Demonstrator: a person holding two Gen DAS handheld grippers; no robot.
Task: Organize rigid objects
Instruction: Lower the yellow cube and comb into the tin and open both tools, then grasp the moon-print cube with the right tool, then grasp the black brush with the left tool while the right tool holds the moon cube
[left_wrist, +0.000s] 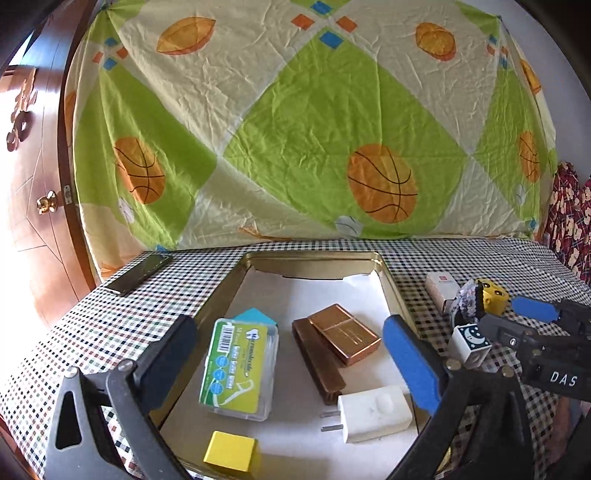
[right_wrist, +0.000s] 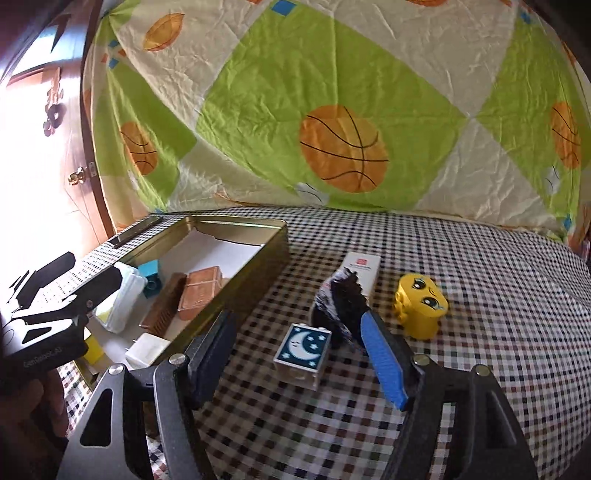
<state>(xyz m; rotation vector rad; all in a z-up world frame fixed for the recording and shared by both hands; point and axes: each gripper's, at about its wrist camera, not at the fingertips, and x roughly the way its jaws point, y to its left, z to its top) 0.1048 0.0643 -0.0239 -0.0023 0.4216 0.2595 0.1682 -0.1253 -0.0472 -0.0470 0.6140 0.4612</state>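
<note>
The left gripper (left_wrist: 291, 363) hung with its jaws spread wide over the gold tin tray (left_wrist: 391, 284) and held nothing; between its fingers, on the white paper lining, lay the green-labelled clear plastic box (left_wrist: 238, 369), the brown comb-like bar (left_wrist: 317, 360) and the copper-coloured case (left_wrist: 343, 334) leaning on that bar. Nearer the camera in the same tray sat the white plug adapter (left_wrist: 375, 411), its prongs pointing left, and the yellow block (left_wrist: 231, 456) at the near edge; a teal block (left_wrist: 255, 315) peeked out from behind the plastic box. The right gripper (right_wrist: 301, 341) was also wide open and empty, held low over the checked tablecloth (right_wrist: 480, 295) just to the right of the tray (right_wrist: 258, 266). The moon-and-stars block (right_wrist: 304, 349) lay directly between its fingers, slightly toward the black one, touching neither as far as could be told. Just behind that block stood the dark fuzzy hair clip (right_wrist: 341, 306), close against the tip of the blue finger pad (right_wrist: 384, 356). The yellow face block (right_wrist: 421, 310) sat to the right of the blue finger, outside the jaws, and the white carton (right_wrist: 360, 271) lay beyond the clip. A dark phone (left_wrist: 138, 275) rested on the cloth to the left of the tray.
</note>
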